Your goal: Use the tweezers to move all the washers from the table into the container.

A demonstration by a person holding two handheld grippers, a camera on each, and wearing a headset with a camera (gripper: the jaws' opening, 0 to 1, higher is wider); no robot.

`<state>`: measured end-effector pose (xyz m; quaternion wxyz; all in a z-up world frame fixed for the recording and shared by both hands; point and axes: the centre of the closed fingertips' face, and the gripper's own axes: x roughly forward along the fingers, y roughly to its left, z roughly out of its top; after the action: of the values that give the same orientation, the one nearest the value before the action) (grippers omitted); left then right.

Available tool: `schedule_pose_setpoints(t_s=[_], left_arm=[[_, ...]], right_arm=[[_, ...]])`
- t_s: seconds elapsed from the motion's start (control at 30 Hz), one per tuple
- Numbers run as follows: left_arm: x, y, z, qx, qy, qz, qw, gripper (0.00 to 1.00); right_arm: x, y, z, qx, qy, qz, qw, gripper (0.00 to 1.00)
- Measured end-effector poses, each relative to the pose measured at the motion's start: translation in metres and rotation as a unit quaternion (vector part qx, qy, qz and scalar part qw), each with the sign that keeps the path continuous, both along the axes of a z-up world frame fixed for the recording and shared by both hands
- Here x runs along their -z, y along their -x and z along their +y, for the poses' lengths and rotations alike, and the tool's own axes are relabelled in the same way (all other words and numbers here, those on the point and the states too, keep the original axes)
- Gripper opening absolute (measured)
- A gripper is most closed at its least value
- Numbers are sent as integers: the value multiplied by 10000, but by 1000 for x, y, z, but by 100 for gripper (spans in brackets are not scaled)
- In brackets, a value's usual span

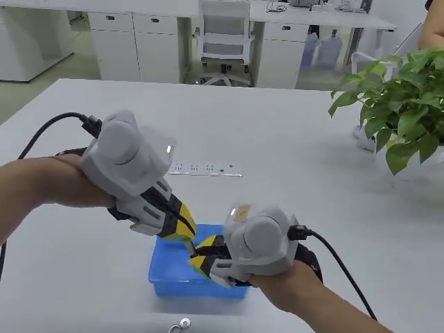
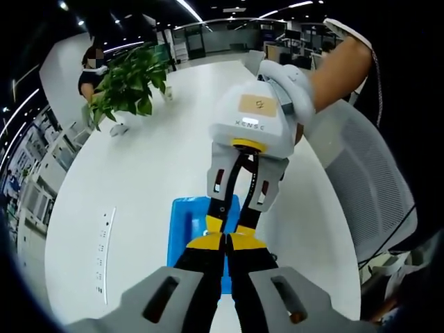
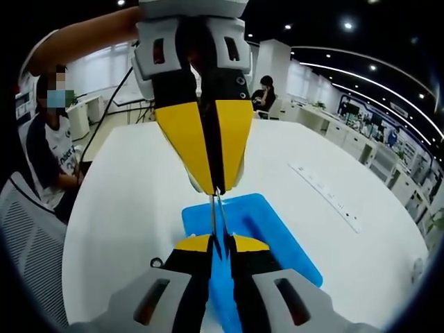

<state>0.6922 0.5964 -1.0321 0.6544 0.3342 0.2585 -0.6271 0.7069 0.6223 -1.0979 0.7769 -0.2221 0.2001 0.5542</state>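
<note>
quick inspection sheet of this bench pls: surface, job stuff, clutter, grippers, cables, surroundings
surface: white table with a socket strip set in it
job's things: blue container near the front edge; washers on the table in front of it; tweezers run between the two grippers; container's inside mostly hidden
clutter: nothing seen
grippers: left gripper and right gripper meet tip to tip above the container, both apparently shut on the tweezers
cables: left cable and right cable, both black, run back from their grippers, away from the container
surroundings: potted plant at the table's right; office chair and desks behind
</note>
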Motion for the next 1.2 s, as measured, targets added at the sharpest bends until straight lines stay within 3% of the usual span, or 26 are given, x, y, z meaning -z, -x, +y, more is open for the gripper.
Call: schedule_pose_setpoints(t_s=[0.47, 0.8, 1.03, 1.2], left_arm=[[-8, 23, 3, 0, 12, -87, 10000, 5], [2, 44, 4, 12, -44, 9, 10000, 5], [10, 53, 6, 11, -66, 72, 10000, 5], [19, 60, 8, -37, -98, 196, 9998, 5]], right_arm=[[-9, 26, 3, -77, -15, -117, 9999, 11], [1, 45, 9, -234, 80, -52, 9997, 11], [9, 55, 14, -325, 92, 26, 9994, 11], [19, 64, 16, -379, 113, 160, 9991, 11]])
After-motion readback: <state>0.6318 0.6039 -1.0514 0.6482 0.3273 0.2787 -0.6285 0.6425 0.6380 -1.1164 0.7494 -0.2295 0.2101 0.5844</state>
